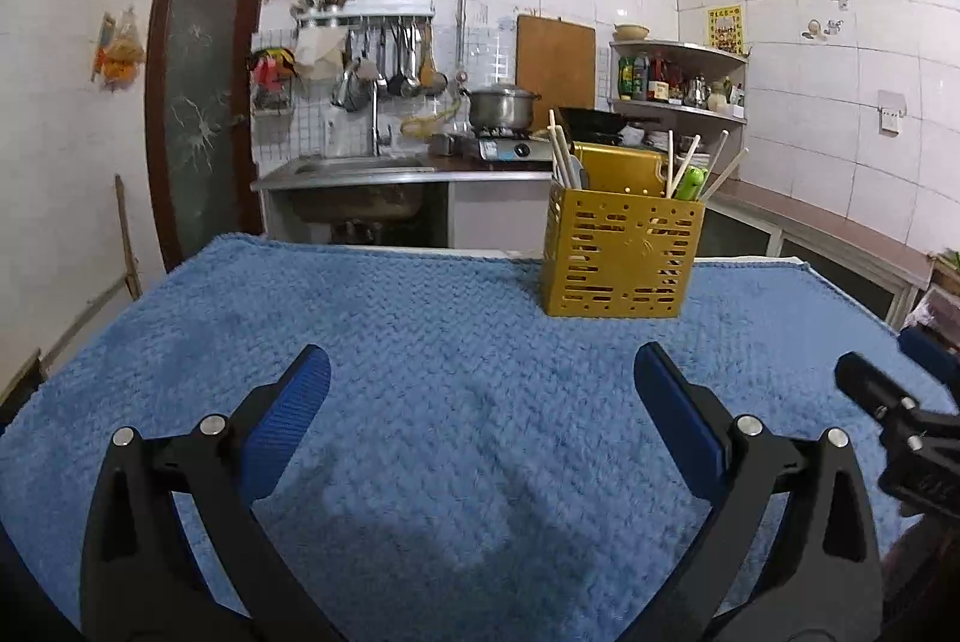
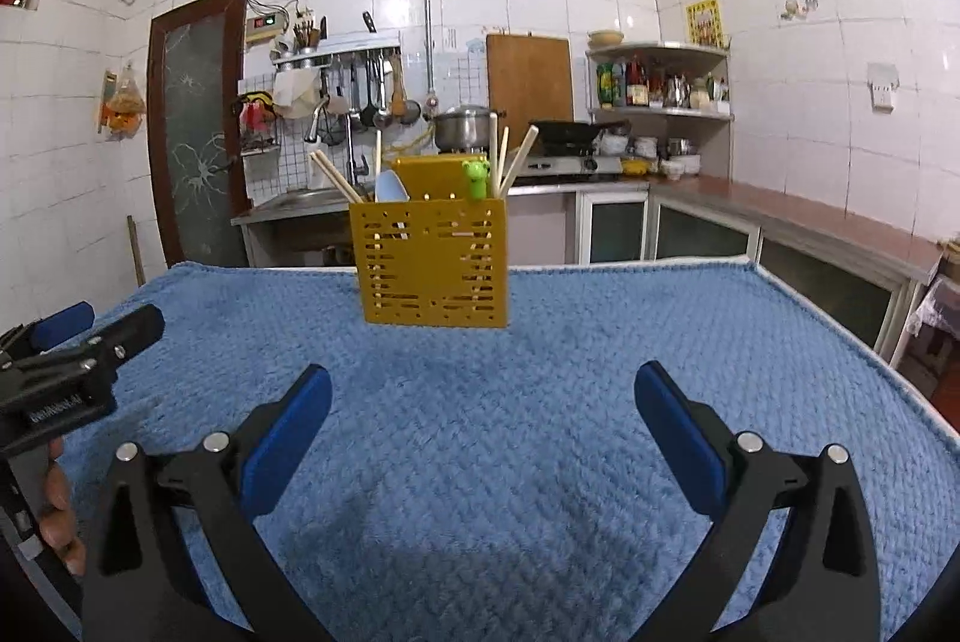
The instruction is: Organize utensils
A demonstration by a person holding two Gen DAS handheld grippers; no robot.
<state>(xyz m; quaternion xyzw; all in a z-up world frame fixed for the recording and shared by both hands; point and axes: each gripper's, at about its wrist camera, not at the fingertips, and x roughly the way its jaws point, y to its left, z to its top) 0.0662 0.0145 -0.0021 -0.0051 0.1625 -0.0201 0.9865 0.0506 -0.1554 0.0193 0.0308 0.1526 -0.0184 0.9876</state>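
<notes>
Grippers both hanging wide over the towel, utensil caddy sitting at the far end

Left wrist view: the left gripper (image 1: 480, 384) is hovering over the blue towel (image 1: 420, 330) with its jaws spread wide and nothing between them. The yellow slotted utensil holder (image 1: 621, 255) is standing upright near the towel's far edge, a bit to the right, with wooden chopsticks (image 1: 681, 165) and a green handled utensil (image 1: 691, 181) poking out of it, and the right gripper's tip is peeking in from the right edge. Right wrist view: the right gripper (image 2: 483, 390) is also gaping wide, empty, over bare towel, and the holder is sitting pretty much straight ahead, well apart from the blue pads (image 2: 288, 438). A pale spoon (image 2: 391, 186) is showing in it too. The left gripper is sticking in at the left edge, with the fingers of the hand (image 2: 57, 516) wrapping its handle.
</notes>
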